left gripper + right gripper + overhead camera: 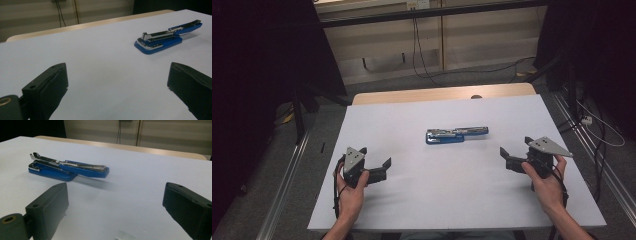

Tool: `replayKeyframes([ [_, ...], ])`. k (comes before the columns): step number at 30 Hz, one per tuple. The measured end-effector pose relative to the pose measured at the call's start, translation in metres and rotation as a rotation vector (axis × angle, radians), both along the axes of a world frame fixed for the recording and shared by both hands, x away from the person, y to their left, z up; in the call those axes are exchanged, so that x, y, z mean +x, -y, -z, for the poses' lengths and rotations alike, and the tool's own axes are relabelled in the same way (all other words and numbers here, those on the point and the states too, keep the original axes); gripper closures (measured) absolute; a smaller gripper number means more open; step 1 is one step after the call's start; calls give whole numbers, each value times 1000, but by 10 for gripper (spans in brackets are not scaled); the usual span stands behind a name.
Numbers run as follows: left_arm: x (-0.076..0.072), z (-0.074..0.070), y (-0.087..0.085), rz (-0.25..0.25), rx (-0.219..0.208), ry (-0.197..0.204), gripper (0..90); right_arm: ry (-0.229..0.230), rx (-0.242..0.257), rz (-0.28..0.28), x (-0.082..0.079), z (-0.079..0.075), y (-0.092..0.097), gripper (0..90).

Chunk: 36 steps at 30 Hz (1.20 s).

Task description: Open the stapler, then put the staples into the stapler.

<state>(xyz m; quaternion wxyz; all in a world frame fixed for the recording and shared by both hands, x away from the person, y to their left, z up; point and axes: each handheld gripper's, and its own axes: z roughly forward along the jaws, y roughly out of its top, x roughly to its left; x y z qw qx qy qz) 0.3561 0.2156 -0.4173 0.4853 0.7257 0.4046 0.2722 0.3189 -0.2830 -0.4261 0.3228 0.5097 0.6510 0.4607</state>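
I count two grippers, one stapler and one table. Nearest me, my left black two-jaw gripper [376,159] sits low over the near left of the white matte table top [412,200], its jaws spread wide with nothing between them. My right black two-jaw gripper [514,151] mirrors it at the near right, jaws equally wide apart and holding nothing. Each carries a flat grey three-cornered plate and blocky, square-edged pads [51,87]. In the right gripper view a small strip of silver staples [125,236] lies on the table just ahead of the jaws. Farther out, about mid-table and between the two grippers, lies the blue plastic stapler with bright metal top [454,134], swung open into a long flat line, touching neither gripper. Beyond it I see the table's pale wooden far edge [442,93], then grey floor with black cables [419,47].
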Motion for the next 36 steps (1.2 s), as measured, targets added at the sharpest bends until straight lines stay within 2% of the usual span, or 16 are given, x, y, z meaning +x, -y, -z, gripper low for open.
replayKeyframes([
  [6,1,-1,0,3,1,3,38,-7,-5,-4,2,0,4,88],
  [12,2,1,-1,26,-2,-58,59,-63,0,-47,8,-1,6,96],
  [16,-7,2,-7,34,8,-59,55,-96,-2,-88,13,-3,6,82],
  [21,-16,0,-11,45,6,-36,47,-118,-1,-118,19,-7,12,51],
  [24,-18,0,-11,55,6,-42,45,-130,6,-128,23,-9,18,51],
  [25,-20,0,-10,52,-1,-42,46,-128,-2,-132,23,-10,20,49],
  [29,-28,1,-11,75,14,-63,44,-132,-24,-138,27,-13,26,37],
  [31,-28,-2,-12,65,20,-55,42,-136,-6,-135,29,-12,31,25],
  [33,-27,-3,-11,60,-4,-41,38,-154,-17,-133,31,-10,34,52],
  [36,-24,-1,-9,75,11,-47,38,-186,-28,-164,34,-9,36,46],
])
